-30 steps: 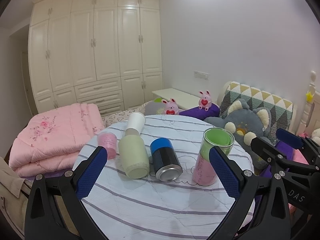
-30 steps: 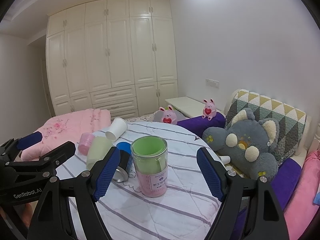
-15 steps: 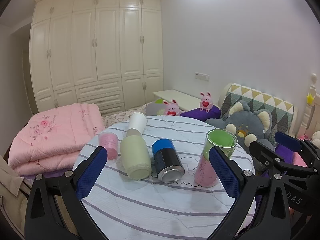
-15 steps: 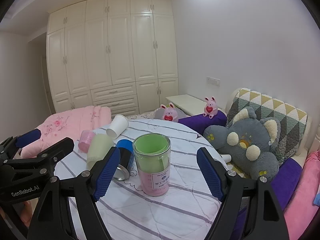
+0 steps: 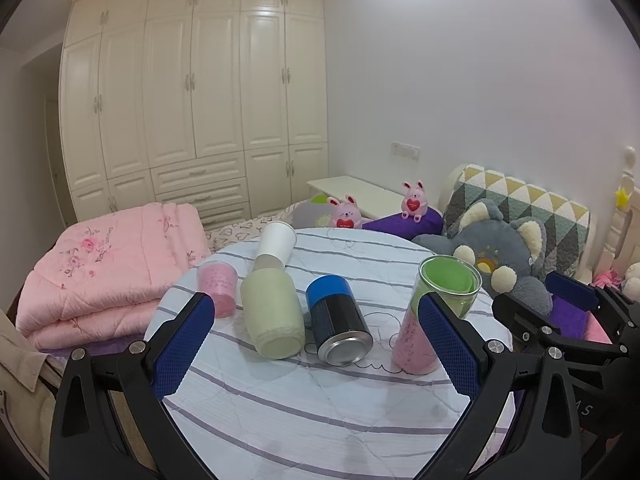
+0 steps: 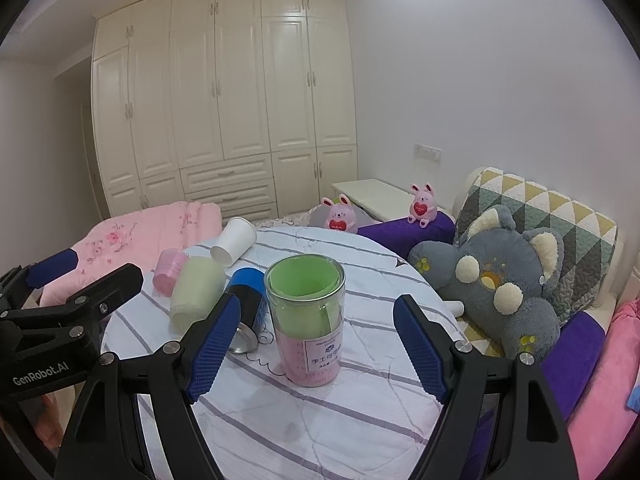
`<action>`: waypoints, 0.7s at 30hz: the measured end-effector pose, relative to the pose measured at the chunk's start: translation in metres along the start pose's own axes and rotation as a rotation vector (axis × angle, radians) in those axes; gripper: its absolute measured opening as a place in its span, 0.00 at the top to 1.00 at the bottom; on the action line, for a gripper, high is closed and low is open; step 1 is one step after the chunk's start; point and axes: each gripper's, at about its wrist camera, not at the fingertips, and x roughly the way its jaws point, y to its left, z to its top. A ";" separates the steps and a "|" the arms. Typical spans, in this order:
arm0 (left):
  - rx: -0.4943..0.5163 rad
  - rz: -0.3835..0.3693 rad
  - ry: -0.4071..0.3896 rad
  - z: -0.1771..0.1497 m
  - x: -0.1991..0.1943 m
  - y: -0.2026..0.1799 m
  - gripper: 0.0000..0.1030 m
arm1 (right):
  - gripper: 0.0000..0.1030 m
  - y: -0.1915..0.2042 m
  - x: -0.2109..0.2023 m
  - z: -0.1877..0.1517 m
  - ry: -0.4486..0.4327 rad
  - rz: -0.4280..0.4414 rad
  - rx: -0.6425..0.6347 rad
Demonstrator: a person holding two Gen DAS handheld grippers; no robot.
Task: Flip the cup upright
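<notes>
On the round striped table several cups lie on their sides: a pale green cup, a black cup with a blue band, and a white paper cup. A small pink cup stands upside down. A clear cup with green and pink inside stands upright; it also shows in the right wrist view. My left gripper is open and empty in front of the lying cups. My right gripper is open around the clear cup without touching it.
A folded pink quilt lies left of the table. A grey plush cat, a quilted pillow and small pink bunnies sit to the right and behind. White wardrobes line the back wall.
Both grippers have drawn slightly back and up from the table; the cups have not moved. The jaws stay open.
</notes>
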 end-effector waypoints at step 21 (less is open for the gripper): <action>-0.002 -0.001 0.015 -0.003 0.009 0.001 0.00 | 0.22 -0.006 0.016 -0.010 0.059 -0.020 0.002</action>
